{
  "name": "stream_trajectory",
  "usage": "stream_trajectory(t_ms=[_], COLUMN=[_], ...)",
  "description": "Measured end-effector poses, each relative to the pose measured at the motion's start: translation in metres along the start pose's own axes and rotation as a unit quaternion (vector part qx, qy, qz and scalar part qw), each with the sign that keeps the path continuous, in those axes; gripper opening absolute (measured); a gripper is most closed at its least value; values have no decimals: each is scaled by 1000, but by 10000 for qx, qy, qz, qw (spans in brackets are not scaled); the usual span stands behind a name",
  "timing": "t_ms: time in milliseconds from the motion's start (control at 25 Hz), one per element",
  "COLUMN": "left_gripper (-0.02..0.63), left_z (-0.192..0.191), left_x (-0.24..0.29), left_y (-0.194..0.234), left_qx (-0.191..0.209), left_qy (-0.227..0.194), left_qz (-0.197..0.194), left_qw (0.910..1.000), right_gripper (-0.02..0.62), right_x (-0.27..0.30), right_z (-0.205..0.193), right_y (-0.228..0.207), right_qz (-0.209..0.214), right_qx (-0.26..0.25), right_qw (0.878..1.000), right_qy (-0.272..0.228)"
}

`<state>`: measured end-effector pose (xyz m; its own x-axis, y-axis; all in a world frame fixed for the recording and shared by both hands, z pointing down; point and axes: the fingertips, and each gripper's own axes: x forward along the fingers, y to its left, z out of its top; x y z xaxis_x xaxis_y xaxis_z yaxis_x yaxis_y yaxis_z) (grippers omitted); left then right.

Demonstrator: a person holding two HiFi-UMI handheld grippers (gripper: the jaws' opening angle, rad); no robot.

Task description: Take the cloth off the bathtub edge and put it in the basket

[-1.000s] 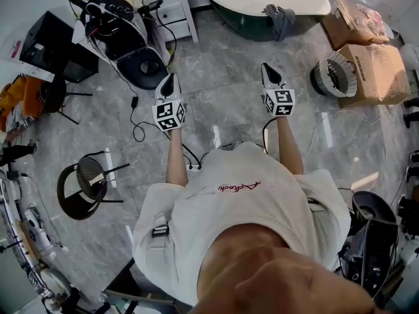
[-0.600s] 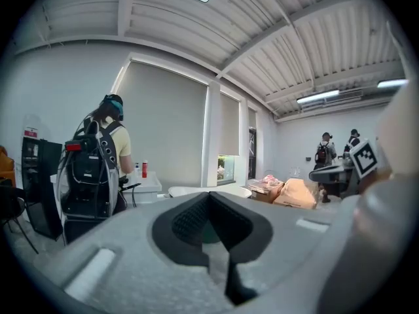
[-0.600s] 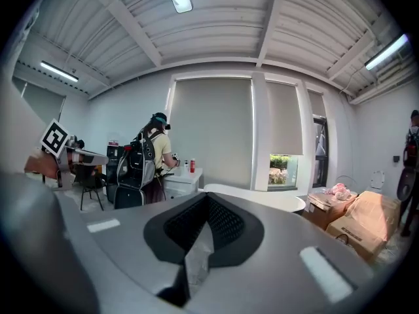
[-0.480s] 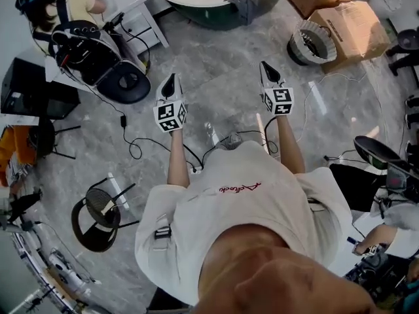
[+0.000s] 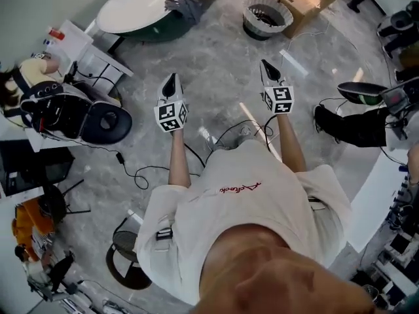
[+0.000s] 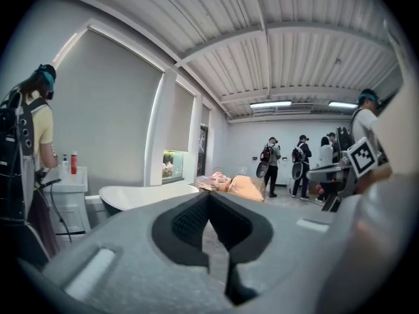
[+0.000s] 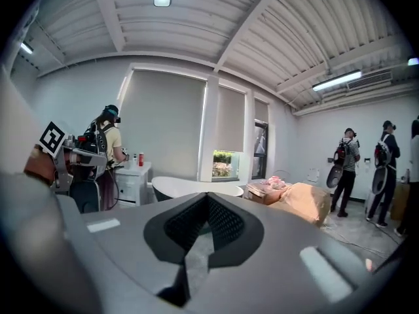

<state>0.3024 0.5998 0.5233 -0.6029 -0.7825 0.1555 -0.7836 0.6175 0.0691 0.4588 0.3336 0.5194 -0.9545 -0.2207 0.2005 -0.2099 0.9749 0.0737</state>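
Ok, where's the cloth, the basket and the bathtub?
cloth [image 5: 185, 6]: head view, middle of the grey bundle.
basket [image 5: 251, 23]: head view, its white ribbed wall.
bathtub [image 5: 134, 10]: head view, bare white top.

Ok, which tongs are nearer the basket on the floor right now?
Right. The right tongs sit directly below the basket in the head view; the left tongs are farther off, down and to its left.
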Motion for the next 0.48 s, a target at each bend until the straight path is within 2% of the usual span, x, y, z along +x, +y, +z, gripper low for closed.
stream_trajectory(t_ms=[200, 480], left_gripper=[0, 0], left_z=[-1, 5], left_x=[50, 108], left_y=[-75, -202], left_qx=[157, 389], left_qy=[20, 53], left_qz=[-887, -2003], left_qw=[9959, 9790], right_gripper=[6, 6], right_x=[-54, -141], right_z=[-16, -44], right_y=[-64, -159], right_qz=[-877, -1982], right_qx=[132, 417], right_qw=[9961, 9793], right_qy=[-17, 21])
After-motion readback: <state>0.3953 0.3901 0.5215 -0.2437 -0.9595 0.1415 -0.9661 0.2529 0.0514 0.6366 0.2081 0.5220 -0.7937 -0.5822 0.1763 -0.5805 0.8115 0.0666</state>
